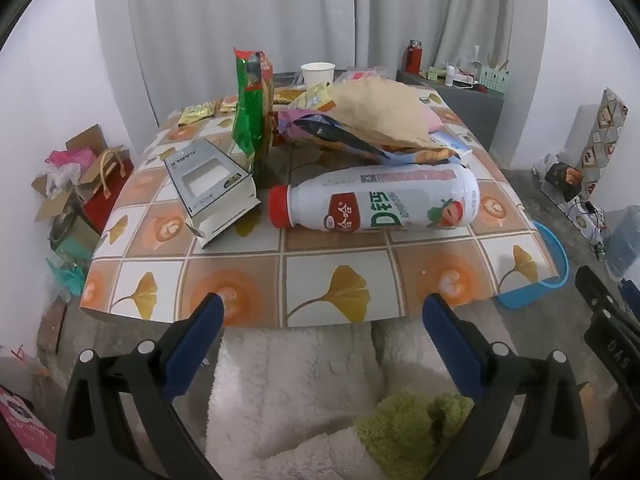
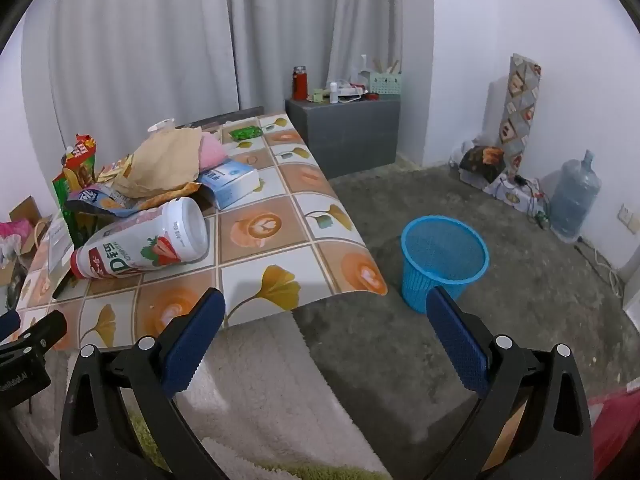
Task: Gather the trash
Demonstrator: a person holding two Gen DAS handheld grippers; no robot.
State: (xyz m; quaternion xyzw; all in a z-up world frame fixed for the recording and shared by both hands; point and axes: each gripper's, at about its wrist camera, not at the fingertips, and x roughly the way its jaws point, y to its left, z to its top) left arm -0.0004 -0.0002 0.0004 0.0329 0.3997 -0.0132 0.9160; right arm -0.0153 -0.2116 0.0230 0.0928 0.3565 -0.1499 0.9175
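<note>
Left wrist view: beyond the spread, empty blue-padded fingers of the left gripper [image 1: 322, 312], a glossy white plastic bottle with red cap [image 1: 374, 204] lies sideways on the tile-patterned table [image 1: 328, 280], crinkled snack wrappers [image 1: 360, 132] heaped behind it. Right gripper [image 2: 326, 308] tilts downward, fingers likewise released; a blue mesh plastic basket [image 2: 444, 260] stands just past its right finger.

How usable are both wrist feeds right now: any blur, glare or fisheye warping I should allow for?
Left wrist view: sharp and evenly lit, the white bottle readable with no glare; table edge bows, corners vignetted black. Right wrist view: equally sharp, the blue basket crisp on the floor beside the table; walls curve strongly toward the rim, soft shadows only.
</note>
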